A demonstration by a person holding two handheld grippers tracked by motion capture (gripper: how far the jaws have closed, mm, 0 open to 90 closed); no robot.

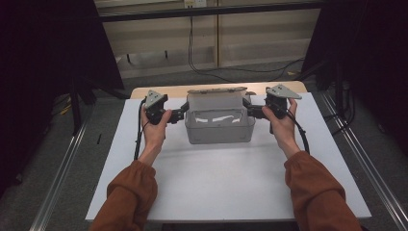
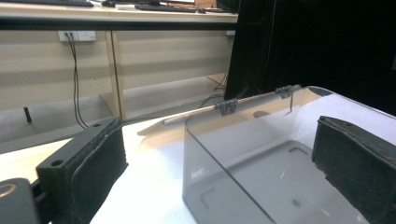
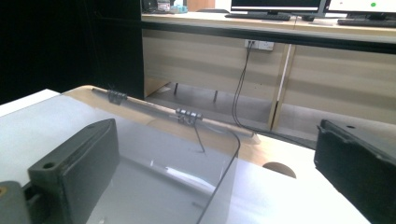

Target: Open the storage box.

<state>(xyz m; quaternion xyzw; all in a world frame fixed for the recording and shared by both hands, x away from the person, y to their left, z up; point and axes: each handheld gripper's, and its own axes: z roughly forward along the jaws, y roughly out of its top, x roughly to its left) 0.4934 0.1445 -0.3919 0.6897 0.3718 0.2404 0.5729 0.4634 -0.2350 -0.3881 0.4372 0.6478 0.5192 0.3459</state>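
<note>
Left tongs (image 1: 179, 114): at the left end of the box, pointing inward; jaws wide. In the left gripper view the box's end wall stands between the pads (image 2: 88, 172), one pad outside and one inside, neither visibly pressing. Likely set astride the wall to take it or just to have let it go.

Right tongs (image 1: 254, 112): mirror placement at the right end; jaws wide, the wall between them in the right gripper view, no contact seen.

Box (image 1: 219, 126): clear plastic, empty, upright on the table between the two tongs, a tong at each end wall. Its lid (image 1: 217, 90) is hinged on the far side and thrown back; hinges (image 2: 226, 107) sit beyond the left tongs along the far rim. The open top is presumably why the walls can be straddled.

Table (image 1: 216, 183): white sheet; broad bare room on the near side of both tongs, between the sleeves (image 1: 129, 192). Outward of each tong a narrower strip runs to the side edges. Beyond the tongs the far edge is close, the lid reaching towards it: little room there.

Floor (image 1: 250, 60): past the far edge, with cables.
</note>
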